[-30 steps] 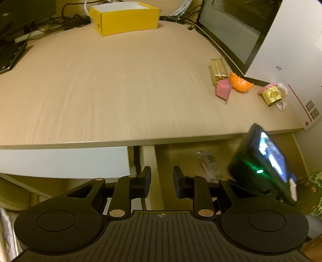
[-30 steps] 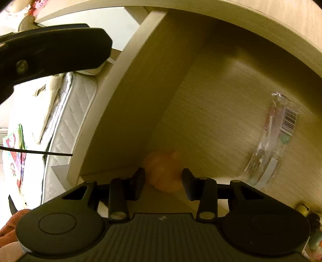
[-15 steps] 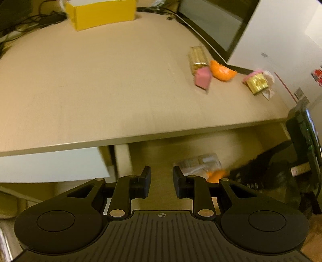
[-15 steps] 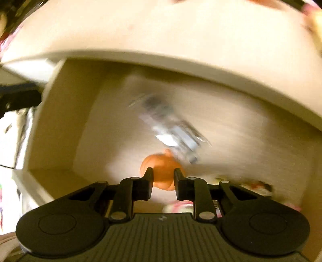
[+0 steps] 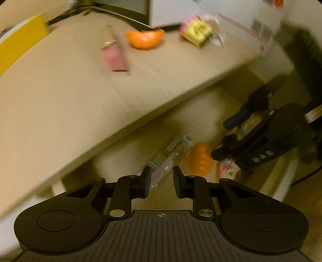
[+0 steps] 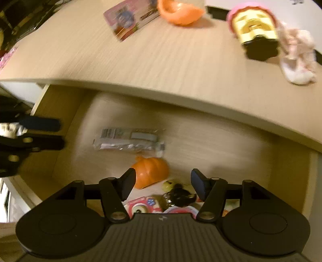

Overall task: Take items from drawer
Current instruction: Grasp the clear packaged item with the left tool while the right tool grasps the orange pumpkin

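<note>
The drawer (image 6: pixel 221 145) stands pulled out under the desk edge. On its floor lie a clear packet (image 6: pixel 128 139) (image 5: pixel 167 159) and, beside it, an orange toy pumpkin (image 6: pixel 151 173) (image 5: pixel 200 161). My right gripper (image 6: pixel 163 181) (image 5: pixel 227 137) hangs over the drawer's front with its jaws opening. The pumpkin lies below by the left finger, and no pad touches it. My left gripper (image 5: pixel 161 179) (image 6: pixel 54 133) hovers over the drawer's left side above the packet, its jaws a little apart with nothing between them.
Small toys crowd the drawer's front: a pink one (image 6: pixel 142 205), a black one (image 6: pixel 179 195). On the desk top (image 6: pixel 181 60) lie an orange half shell (image 6: pixel 179 12), a pink card (image 6: pixel 126 20), a gold and pink item (image 6: pixel 253 26), a white cloth (image 6: pixel 297 60) and a yellow box (image 5: pixel 20 44).
The left gripper has rolled and moved in toward the drawer. The right gripper has pulled back from the pumpkin, and its jaws, nearly shut half a second ago, now stand wide.
</note>
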A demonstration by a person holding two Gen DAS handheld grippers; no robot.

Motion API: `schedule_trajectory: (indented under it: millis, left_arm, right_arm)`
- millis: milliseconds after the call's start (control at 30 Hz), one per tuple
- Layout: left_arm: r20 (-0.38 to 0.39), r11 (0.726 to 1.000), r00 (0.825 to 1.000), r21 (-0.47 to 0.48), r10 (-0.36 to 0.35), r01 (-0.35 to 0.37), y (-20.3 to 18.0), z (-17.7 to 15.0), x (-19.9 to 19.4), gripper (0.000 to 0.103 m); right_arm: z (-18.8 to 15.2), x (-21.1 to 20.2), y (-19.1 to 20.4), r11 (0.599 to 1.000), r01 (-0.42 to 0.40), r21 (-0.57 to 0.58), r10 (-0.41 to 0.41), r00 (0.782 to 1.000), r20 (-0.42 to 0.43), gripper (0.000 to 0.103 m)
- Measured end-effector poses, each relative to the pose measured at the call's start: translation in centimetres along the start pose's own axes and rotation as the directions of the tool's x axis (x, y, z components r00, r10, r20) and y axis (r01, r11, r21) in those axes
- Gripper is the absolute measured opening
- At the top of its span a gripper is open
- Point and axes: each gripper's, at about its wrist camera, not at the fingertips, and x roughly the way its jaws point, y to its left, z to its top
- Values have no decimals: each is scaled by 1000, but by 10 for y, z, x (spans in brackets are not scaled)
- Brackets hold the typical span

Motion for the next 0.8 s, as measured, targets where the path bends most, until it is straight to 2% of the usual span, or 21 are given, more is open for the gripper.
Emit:
schedule_trajectory:
  millis: [167,267,367,567,700,800]
  left_arm:
    - [-26,995,1000,102,4,-1,-8,8,32,26]
    - [-37,985,999,174,22,-15,-17,8,48,27]
    - [-75,981,997,192,33,-18,-21,7,65,27]
    - [-98,976,995,220,24,-1,-24,9,77,33]
    - [-118,964,993,263,-3,34,-30,8,78,46]
    - [-108,952,994,305,2,31,-34,8,76,46]
  right_arm:
    - [-7,5,6,998,50,-41,-49,999,11,61]
    - [-13,6,-4,1000,24,11,-24,1000,15,61]
    - [-26,5,-14,999,7,49,-9,999,38,62]
    - [-36,1,-26,993,-25,114,17,997,70,62]
    - [-40,2,-29,991,-41,128,30,996,86,62]
    - [-40,7,-26,991,-43,127,31,996,89,62]
